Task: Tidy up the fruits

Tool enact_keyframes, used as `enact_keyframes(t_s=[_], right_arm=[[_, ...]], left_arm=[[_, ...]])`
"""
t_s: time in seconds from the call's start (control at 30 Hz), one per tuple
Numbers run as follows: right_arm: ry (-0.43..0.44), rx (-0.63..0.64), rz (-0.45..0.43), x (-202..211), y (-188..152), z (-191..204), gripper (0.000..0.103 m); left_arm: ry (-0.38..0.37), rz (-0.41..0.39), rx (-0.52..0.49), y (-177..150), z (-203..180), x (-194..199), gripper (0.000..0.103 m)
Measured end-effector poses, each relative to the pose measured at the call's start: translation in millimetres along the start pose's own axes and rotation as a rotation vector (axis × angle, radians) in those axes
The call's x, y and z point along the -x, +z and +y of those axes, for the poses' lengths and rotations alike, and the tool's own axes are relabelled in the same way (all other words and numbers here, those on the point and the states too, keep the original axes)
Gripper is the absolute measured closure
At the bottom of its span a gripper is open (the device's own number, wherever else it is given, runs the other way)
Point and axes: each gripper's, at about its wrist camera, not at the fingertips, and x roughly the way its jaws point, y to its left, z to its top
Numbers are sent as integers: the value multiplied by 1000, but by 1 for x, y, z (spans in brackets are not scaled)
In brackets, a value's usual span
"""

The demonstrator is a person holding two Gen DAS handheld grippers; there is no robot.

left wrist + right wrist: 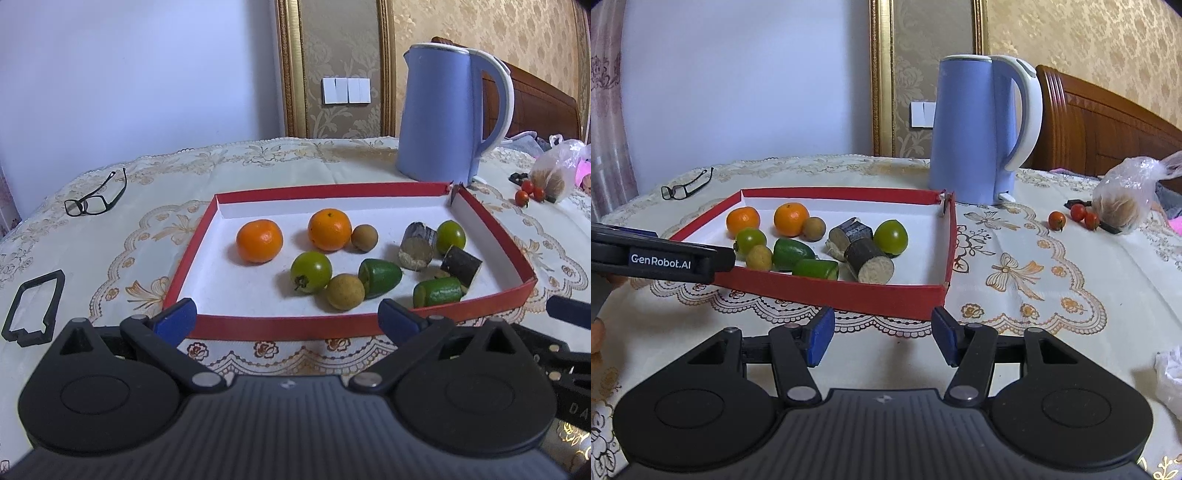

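Fruits are what this job is about, and neither gripper has one right now. The left gripper (288, 317) has its jaws wide apart with nothing between them, and it sits low at the near wall of the red tray (491, 225). The right gripper (882, 338) has its jaws apart too, empty, just in front of the tray's near right corner. Held like this, both look ready to reach in, or they may have just let something go. I cannot tell which.

Inside the tray the fruits lie loose and mixed. Two oranges (259, 240) sit at the back left. Green round fruits (311, 271), small brown ones (345, 291) and cut green pieces (437, 291) lie in the middle. Two dark cut chunks (417, 243) lie to the right.

Three small red tomatoes (1057, 220) lie on the tablecloth (1034, 295), well apart from the tray, near a plastic bag (1126, 199). A blue kettle (967, 129) stands behind the tray, and glasses (94, 197) lie far left.
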Motion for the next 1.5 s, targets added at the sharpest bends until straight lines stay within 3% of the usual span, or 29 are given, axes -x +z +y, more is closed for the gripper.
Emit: enact_keyframes(t_s=[0.23, 1.0, 1.33, 1.5], right_arm=[[-16, 13, 4, -3, 1, 5, 38], [-27, 33, 53, -15, -3, 11, 38], [-41, 60, 84, -23, -4, 16, 19], [-37, 68, 93, -27, -4, 16, 18]], left_arm=[[-13, 18, 4, -5, 1, -3, 0], [-30, 38, 2, -10, 1, -8, 0], [-41, 52, 2, -13, 1, -10, 0], [-58, 66, 5, -14, -1, -12, 0]])
